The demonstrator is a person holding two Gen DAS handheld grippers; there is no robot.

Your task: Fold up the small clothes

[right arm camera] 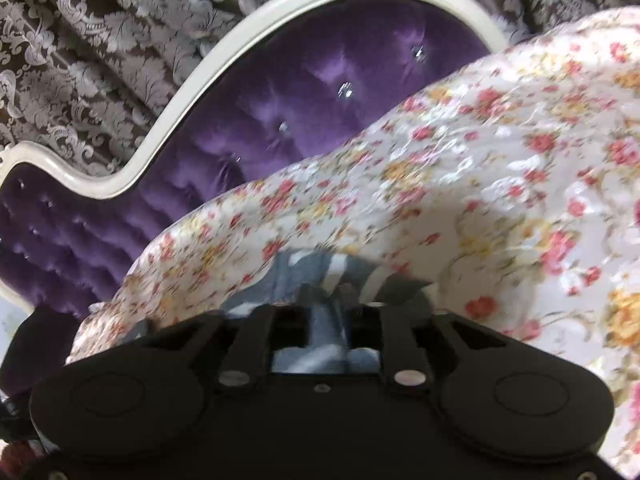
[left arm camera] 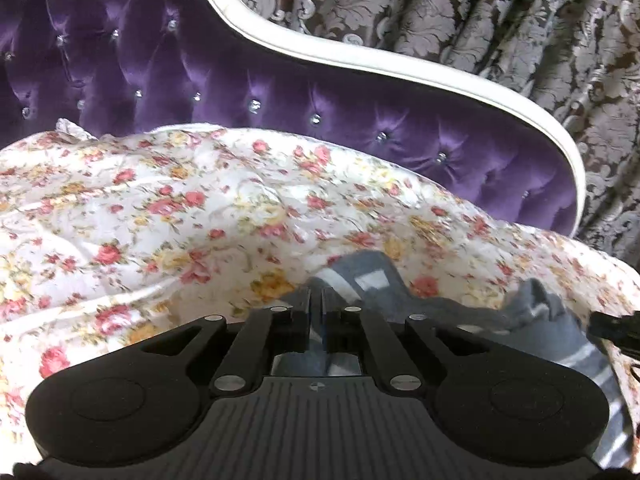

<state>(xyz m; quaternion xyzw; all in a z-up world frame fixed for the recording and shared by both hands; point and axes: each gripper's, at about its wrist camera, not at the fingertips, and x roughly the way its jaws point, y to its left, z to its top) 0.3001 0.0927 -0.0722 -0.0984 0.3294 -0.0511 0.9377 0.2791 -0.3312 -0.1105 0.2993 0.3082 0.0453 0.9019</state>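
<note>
Both claws pinch the gray striped garment (left arm camera: 376, 280) — left claw (left arm camera: 319, 294), right claw (right arm camera: 328, 294).

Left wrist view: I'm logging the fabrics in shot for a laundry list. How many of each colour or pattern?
Grey striped garment: 1
Floral sheet: 1
Purple headboard: 1
Damask curtain: 1
Total: 4

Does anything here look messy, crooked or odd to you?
Nothing looks damaged or spilled. The grey garment with white stripes is bunched and wrinkled on the rumpled floral bedspread, pinched by the left hand-held gripper and the right hand-held gripper. That fits mid-fold work. The right view is blurred.
</note>
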